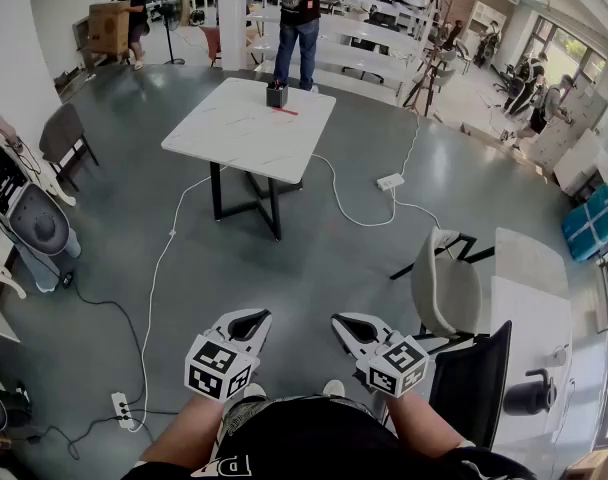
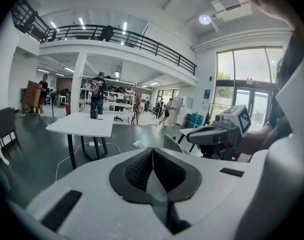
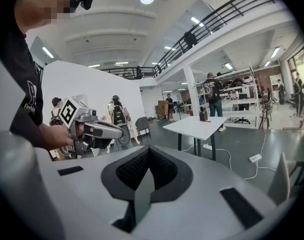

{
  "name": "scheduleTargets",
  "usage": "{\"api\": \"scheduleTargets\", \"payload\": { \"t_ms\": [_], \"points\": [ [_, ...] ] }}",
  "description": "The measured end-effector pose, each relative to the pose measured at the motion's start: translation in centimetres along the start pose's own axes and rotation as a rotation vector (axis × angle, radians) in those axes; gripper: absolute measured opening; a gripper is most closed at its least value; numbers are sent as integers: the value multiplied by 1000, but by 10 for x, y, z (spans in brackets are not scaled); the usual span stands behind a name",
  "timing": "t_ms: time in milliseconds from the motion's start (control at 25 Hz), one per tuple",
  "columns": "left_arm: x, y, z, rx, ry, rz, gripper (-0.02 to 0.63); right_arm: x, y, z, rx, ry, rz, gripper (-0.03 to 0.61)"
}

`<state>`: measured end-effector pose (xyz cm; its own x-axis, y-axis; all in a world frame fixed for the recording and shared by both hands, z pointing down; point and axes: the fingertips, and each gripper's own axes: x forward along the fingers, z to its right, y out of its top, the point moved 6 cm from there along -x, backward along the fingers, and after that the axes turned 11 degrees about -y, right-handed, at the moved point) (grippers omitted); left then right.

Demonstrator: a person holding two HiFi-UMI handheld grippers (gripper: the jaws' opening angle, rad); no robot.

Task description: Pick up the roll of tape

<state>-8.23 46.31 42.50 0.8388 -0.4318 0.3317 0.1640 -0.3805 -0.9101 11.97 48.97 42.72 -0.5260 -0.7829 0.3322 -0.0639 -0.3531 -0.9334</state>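
Observation:
A white table (image 1: 234,133) stands several steps ahead on the grey floor. At its far edge sits a small dark object (image 1: 277,95) with a red item (image 1: 285,112) beside it; it is too far off to tell whether it is the roll of tape. The same object shows in the left gripper view (image 2: 94,114) and in the right gripper view (image 3: 203,116). My left gripper (image 1: 254,319) and right gripper (image 1: 344,322) hang side by side close to my body, far from the table. Both are shut with nothing between the pads (image 2: 142,166) (image 3: 159,166).
A person (image 1: 302,18) stands just beyond the table. A white cable runs over the floor to a power strip (image 1: 390,181). A white-backed chair (image 1: 447,293) and a white desk (image 1: 529,313) are close on my right. A grey chair (image 1: 62,133) stands at the left.

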Motion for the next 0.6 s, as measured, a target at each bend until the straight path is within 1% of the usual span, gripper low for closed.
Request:
{"api": "scheduleTargets", "payload": {
  "t_ms": [600],
  "points": [
    [6,-1,-4,3,2,-4,18,8,-2,4,-13,6,-1,3]
  ]
}}
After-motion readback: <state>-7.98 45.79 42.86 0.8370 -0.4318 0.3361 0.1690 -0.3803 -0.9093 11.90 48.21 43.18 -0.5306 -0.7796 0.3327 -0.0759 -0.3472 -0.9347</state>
